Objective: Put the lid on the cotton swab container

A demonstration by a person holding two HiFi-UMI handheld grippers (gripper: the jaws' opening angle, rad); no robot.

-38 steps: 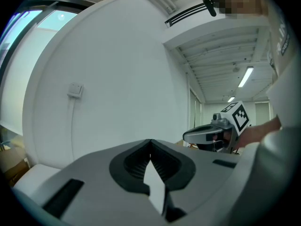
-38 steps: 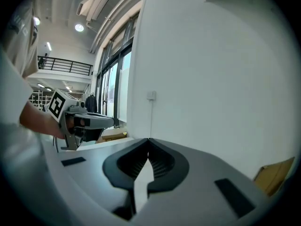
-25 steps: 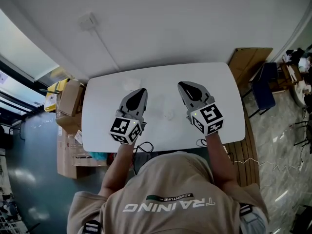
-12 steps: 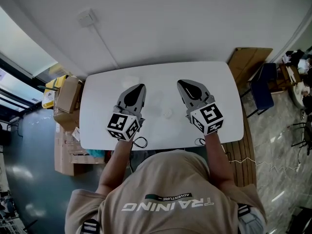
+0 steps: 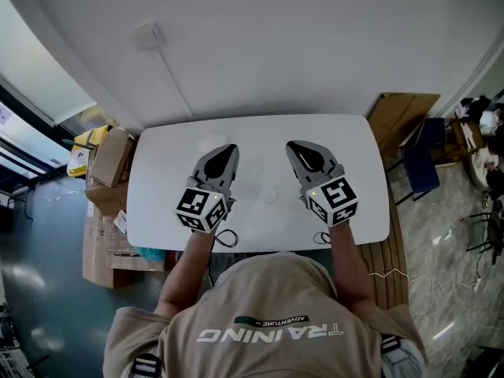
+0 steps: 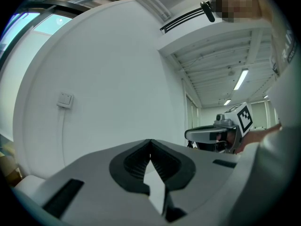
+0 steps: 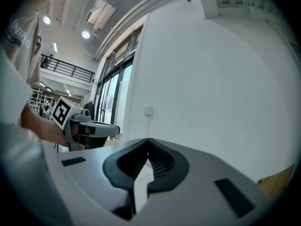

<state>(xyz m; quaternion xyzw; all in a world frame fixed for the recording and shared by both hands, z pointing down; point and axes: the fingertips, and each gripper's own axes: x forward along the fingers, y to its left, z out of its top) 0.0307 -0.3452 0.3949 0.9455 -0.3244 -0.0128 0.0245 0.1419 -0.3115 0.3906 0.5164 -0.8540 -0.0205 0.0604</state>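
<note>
Little had shifted since half a second earlier. Both tongs kept their stations over the worktop, and the whole scene merely sat a touch lower in the head view. That white worktop carried almost nothing that stood out.

The left tongs hovered over its 9 o'clock half and the right tongs over its 3 o'clock half, tips pointing toward 12 o'clock. Each gripper view showed its jaws closed tip to tip with nothing between them.

Between the two, toward 6 o'clock, lay a small pale round piece. At 11 o'clock, just beyond the left tips, was a fainter round shape. These were likely the lid and the cotton swab container. Which was which, or whether the lid was already seated, was too washed out to tell.

Pale plastic on a white surface was easy to misjudge. Closed tips brought down on so light a piece would likely skid or tip it rather than catch it. A lid set askew could also knock the container over.
</note>
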